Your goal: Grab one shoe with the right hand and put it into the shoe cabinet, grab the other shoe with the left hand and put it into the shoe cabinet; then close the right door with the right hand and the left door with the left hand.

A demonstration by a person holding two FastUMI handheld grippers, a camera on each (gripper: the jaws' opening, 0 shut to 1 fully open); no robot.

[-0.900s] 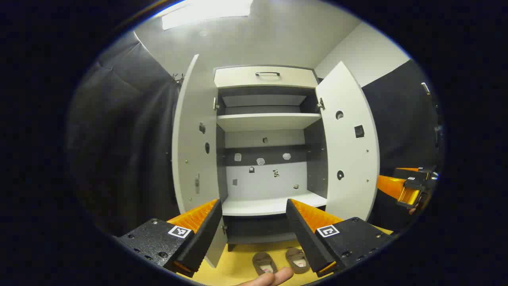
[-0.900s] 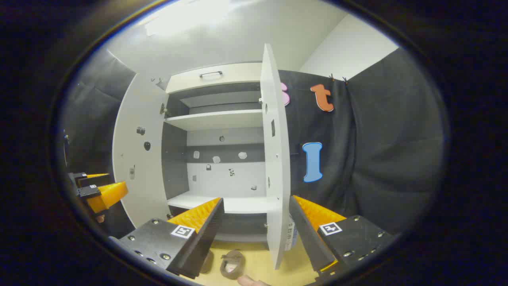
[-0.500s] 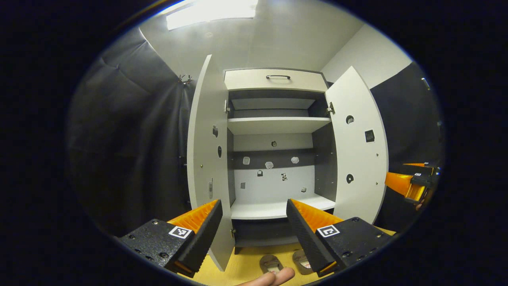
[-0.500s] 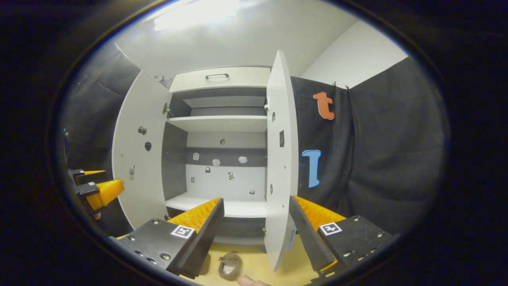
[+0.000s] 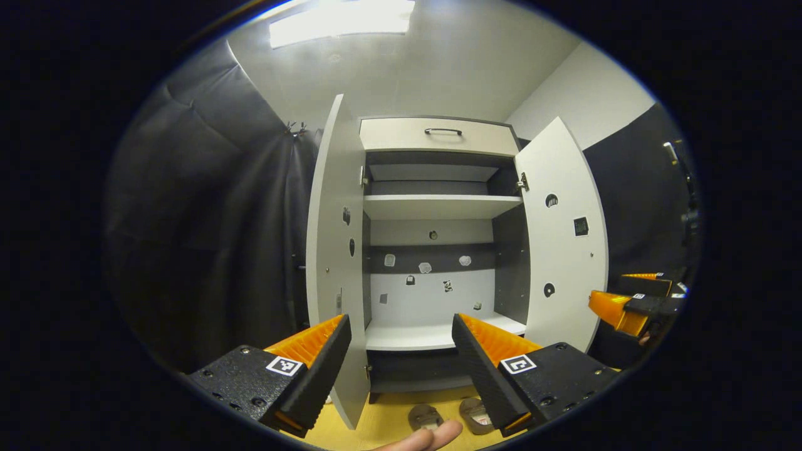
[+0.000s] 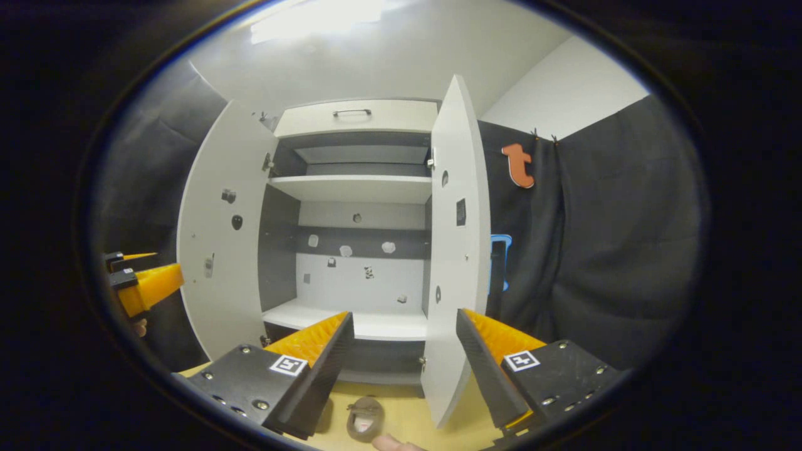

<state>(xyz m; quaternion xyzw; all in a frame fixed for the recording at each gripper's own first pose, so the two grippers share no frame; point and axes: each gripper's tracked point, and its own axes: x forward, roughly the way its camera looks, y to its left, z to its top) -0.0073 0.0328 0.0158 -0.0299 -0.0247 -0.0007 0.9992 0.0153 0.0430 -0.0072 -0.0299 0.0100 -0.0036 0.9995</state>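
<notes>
Both hand-held grippers [image 5: 395, 357] [image 6: 404, 357] wide, empty; shoes [image 5: 425, 416] at frame bottom, on floor. Risk: right door [image 6: 454, 250], ajar between the fingers, blocks the reach.

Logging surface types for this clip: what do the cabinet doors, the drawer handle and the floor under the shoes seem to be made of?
Cabinet doors: probably laminated board, smooth matte white faces with drilled holes and small screws. Drawer handle: looks like dark metal, a thin bar, though too small to be sure. Floor: pale yellow, even and smooth, possibly wood-look laminate or vinyl; no grain is visible. The shoes on it look brown, material unclear.
</notes>
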